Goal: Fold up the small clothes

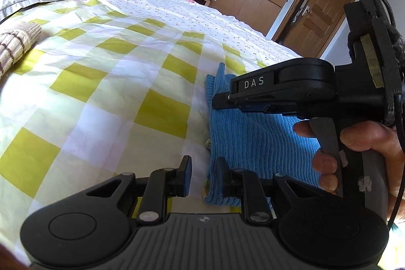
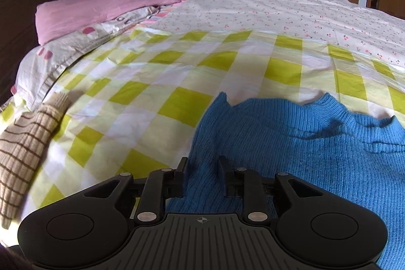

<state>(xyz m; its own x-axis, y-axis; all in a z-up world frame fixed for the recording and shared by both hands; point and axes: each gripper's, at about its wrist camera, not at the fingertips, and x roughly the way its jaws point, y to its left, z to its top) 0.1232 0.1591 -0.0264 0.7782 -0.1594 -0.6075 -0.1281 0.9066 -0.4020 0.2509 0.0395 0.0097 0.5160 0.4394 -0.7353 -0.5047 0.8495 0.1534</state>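
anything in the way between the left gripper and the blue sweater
Nothing visible. The left gripper is open right at the blue knit sweater's near edge on the checked bedsheet; the right gripper hovers above it farther along.

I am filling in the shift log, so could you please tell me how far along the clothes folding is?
Done: nothing looks finished. The blue ribbed knit sweater lies rumpled on the yellow-and-white checked bedsheet. In hand: the left gripper and right gripper are both open at the sweater's near edge, gripping nothing. Left: folding it, then the beige brown-striped knit garment lying aside.
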